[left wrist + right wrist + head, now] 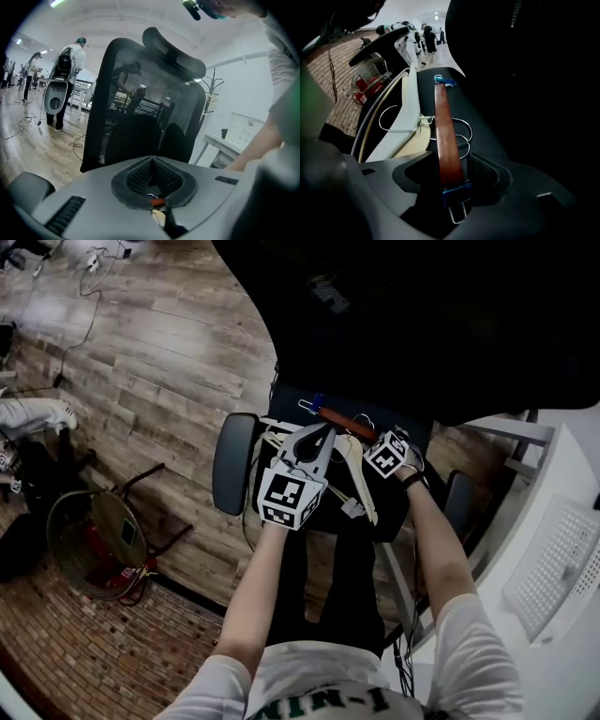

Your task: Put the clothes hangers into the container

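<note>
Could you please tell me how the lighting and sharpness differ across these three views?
Head view: the chair back is nearly black, the floor well lit. Left gripper view: bright, with fisheye bending. Right gripper view: mostly dark; the brown hanger catches light.

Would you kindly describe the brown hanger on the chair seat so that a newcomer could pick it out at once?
Find the black office chair; several hangers lie on its seat. Among the pale cream hangers, the brown hanger is a straight dark wooden bar with a blue clip at each end, and it alone runs between the right gripper's open jaws.
</note>
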`<state>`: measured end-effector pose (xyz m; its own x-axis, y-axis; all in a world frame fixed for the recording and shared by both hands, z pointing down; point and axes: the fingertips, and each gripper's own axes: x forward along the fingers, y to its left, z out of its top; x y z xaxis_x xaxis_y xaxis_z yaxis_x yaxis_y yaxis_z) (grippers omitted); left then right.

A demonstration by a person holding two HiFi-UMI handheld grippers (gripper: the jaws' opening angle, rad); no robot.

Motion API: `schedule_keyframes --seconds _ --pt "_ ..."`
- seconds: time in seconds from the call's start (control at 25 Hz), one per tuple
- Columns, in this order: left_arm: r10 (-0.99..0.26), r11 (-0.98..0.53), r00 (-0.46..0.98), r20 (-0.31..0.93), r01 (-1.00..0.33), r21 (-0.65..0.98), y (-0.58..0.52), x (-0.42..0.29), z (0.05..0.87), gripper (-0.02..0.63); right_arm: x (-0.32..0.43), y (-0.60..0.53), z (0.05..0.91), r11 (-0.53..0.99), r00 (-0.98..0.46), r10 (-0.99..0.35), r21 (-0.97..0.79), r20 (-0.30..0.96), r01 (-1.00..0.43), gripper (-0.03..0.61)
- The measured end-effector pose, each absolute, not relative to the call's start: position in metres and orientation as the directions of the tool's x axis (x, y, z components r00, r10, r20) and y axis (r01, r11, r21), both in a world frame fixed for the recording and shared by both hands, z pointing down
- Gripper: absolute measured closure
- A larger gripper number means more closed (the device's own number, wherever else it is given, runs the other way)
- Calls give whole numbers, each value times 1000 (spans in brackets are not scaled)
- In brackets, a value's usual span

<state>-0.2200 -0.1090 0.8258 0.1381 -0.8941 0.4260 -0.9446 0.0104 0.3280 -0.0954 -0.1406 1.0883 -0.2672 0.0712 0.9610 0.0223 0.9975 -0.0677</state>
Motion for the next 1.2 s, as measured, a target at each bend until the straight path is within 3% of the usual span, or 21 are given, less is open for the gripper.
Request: schedule_keyframes --seconds 0.12,0.2,0.28,0.44,0.8,1.2 --pt "-892 18 144 428 -935 353 -107 -215 829 601 -90 -143 1093 998 -258 57 -60 964 -3 337" --pt "-889 18 145 434 -937 349 -104 -213 829 601 -90 -141 1090 998 -257 51 -56 965 -14 402" --pt "-884 15 144 445 -942 336 -102 -214 827 601 -90 -141 1080 998 -261 36 -50 965 -47 425" --pt "-883 23 137 448 -942 334 -97 -210 814 601 -83 -147 1053 988 -299 -12 -35 954 -151 426" --pt "-893 25 126 433 -944 328 -82 -209 764 601 -76 -119 969 974 -380 -5 -81 925 -209 427" --pt "-883 -5 135 449 -960 281 -55 -203 666 601 -49 -85 812 917 -496 -90 -122 864 -379 428"
